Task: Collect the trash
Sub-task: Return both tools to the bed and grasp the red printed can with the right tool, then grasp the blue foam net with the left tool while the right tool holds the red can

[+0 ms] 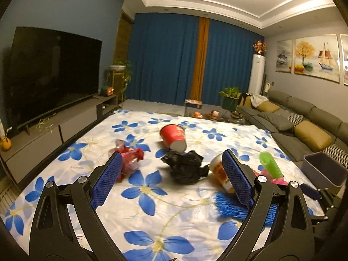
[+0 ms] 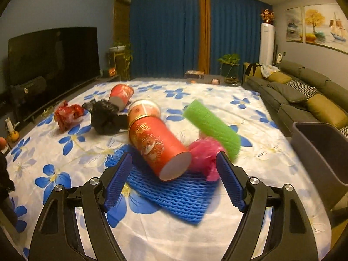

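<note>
From my left wrist camera, my left gripper (image 1: 171, 163) stands wide apart with nothing between its pads; ahead on the flowered sheet (image 1: 152, 224) lie a crumpled black plastic bag (image 1: 184, 168), a tipped red paper cup (image 1: 174, 136) and a crinkled red wrapper (image 1: 130, 159) — all loose.

From my right wrist camera, my right gripper (image 2: 174, 165) is spread wide, gripping nothing; a red printed canister (image 2: 156, 143) lies on its side across blue foam netting (image 2: 176, 195), pink mesh (image 2: 205, 154) and a green foam sleeve (image 2: 213, 128) just beside it; the grey bin (image 2: 322, 150) stands at the sheet's right edge.

A home living room: television (image 1: 54, 76), sofa (image 1: 304, 119), blue curtains (image 1: 174, 58), wall paintings (image 1: 315, 56).
</note>
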The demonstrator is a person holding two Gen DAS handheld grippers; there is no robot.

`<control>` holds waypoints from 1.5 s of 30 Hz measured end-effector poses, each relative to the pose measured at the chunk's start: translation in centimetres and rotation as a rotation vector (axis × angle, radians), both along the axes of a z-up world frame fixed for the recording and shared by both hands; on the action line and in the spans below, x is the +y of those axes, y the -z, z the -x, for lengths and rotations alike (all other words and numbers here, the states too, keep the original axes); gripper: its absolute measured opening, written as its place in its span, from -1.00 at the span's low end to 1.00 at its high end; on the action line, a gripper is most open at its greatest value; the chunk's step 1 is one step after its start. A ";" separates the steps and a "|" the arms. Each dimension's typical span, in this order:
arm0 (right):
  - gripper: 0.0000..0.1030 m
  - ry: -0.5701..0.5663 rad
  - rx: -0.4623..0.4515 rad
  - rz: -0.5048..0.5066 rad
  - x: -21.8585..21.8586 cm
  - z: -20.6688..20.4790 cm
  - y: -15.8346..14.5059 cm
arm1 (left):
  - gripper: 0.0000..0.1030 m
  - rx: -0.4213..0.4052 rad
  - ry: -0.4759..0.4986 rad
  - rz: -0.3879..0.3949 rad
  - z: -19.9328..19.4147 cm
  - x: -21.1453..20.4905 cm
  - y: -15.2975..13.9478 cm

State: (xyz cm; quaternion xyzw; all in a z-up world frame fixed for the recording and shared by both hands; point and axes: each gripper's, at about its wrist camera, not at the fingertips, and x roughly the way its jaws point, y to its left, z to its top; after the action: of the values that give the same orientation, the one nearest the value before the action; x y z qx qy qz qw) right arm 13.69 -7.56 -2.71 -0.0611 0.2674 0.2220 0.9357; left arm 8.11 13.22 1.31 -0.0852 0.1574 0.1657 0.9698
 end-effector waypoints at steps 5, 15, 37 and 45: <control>0.51 -0.017 0.014 0.034 1.4 -0.9 0.9 | 0.77 0.000 -0.006 0.014 0.0 0.8 0.2; 0.50 -0.067 0.033 0.104 3.8 -3.1 1.6 | 0.77 0.011 -0.002 0.024 -0.3 1.0 0.7; 0.04 -0.066 0.094 0.076 2.7 -3.5 2.1 | 0.77 0.047 0.011 0.040 -1.2 1.0 1.4; 0.04 -0.012 0.051 -0.050 -1.1 -1.7 -0.1 | 0.77 0.079 0.104 0.044 -2.2 -0.7 2.2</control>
State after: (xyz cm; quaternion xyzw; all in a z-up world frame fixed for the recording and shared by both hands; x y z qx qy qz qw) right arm 15.39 -8.66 -2.59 -0.0334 0.2852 0.2357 0.9284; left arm 10.35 12.53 -0.94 -0.0915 0.2036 0.1151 0.9680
